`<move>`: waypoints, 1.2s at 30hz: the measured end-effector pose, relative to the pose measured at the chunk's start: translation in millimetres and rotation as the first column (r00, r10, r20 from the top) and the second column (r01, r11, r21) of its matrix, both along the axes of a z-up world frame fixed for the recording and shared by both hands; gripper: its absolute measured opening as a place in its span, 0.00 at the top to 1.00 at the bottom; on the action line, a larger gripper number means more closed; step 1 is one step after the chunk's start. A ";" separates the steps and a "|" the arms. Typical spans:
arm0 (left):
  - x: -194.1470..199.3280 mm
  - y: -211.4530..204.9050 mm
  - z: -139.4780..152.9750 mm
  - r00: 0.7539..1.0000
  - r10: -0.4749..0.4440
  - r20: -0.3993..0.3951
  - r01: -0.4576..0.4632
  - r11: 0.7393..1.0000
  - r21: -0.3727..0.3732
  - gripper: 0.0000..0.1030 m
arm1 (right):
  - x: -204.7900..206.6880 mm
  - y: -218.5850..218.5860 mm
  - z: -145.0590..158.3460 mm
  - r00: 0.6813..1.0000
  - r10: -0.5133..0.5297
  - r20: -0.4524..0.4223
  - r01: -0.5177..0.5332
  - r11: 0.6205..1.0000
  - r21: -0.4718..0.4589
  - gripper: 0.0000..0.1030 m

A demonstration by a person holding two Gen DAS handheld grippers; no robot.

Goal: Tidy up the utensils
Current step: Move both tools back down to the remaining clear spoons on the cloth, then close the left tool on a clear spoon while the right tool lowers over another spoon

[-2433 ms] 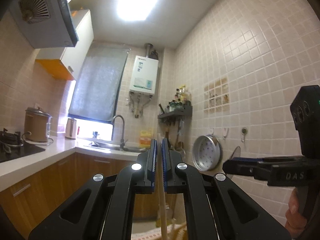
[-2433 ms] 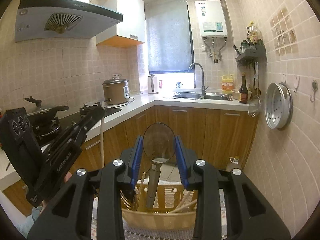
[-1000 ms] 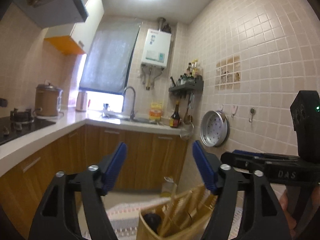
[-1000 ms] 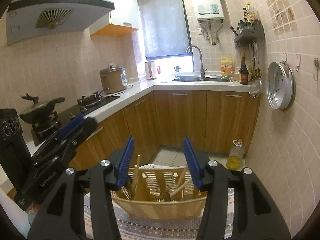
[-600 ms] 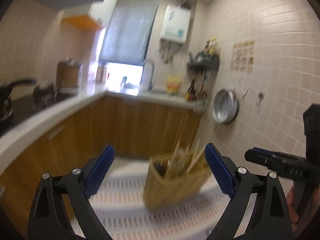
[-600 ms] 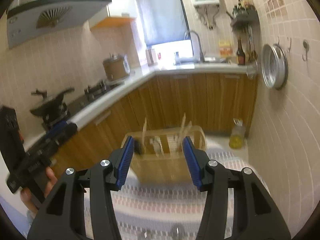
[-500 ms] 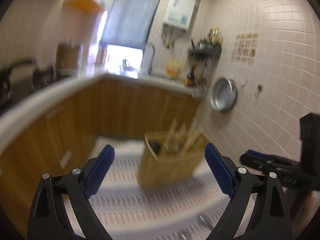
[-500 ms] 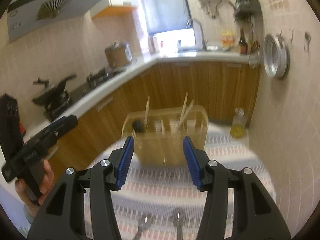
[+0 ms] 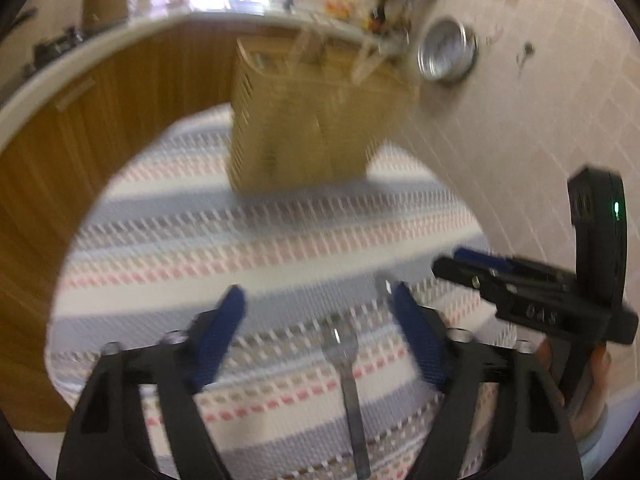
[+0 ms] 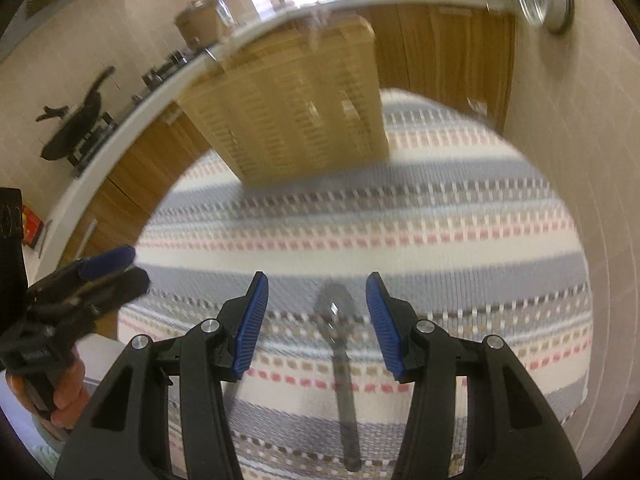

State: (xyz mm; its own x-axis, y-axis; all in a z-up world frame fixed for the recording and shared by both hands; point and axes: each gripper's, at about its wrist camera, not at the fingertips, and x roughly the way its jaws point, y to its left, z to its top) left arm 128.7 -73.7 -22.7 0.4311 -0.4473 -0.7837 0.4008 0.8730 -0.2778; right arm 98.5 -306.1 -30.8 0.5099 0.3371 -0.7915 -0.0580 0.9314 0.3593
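A wooden slatted utensil holder (image 9: 296, 128) stands at the far side of a round table with a striped cloth (image 9: 256, 232); it also shows in the right wrist view (image 10: 296, 108). A metal fork (image 9: 348, 380) lies on the cloth between the jaws of my open left gripper (image 9: 320, 308). A metal spoon (image 10: 338, 340) lies between the jaws of my open right gripper (image 10: 316, 300). Both grippers are empty and low over the near part of the table. The right gripper (image 9: 520, 292) shows in the left wrist view, and the left gripper (image 10: 80, 284) in the right wrist view.
Wooden kitchen cabinets (image 10: 448, 52) and a white counter (image 9: 80, 64) run behind the table. A tiled wall (image 9: 540, 100) with a hanging metal lid (image 9: 448, 50) is close on the right. A stove with a pan (image 10: 76, 132) is at the left.
Both grippers let go of utensils into the holder, opened, then swung down and back toward the near part of the table. The fork and spoon on the cloth have come into view.
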 end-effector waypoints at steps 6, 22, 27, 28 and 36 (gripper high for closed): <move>4.4 -5.7 -47.2 0.985 -0.049 -0.165 0.047 0.999 -0.019 0.60 | 7.3 0.6 -36.7 0.992 0.045 -0.119 -0.044 0.999 0.014 0.65; -25.8 -52.1 -55.9 0.995 -0.103 -0.019 0.104 0.958 0.268 0.61 | 12.3 3.0 -58.2 0.989 0.022 -0.149 -0.032 0.997 -0.067 0.83; -16.1 -48.9 -55.2 0.987 -0.160 0.002 0.153 0.947 0.281 0.69 | 4.6 -10.3 -56.5 0.989 -0.012 -0.149 0.006 0.999 -0.042 0.83; -11.5 -47.4 -55.6 0.986 -0.167 -0.007 0.163 0.952 0.257 0.69 | 2.2 -13.2 -54.7 0.990 -0.012 -0.141 0.009 1.000 -0.023 0.83; 13.8 -19.6 -47.6 0.977 -0.183 -0.105 0.192 0.978 0.086 0.69 | -0.1 -17.2 -32.4 0.994 -0.017 -0.109 0.017 1.000 -0.003 0.83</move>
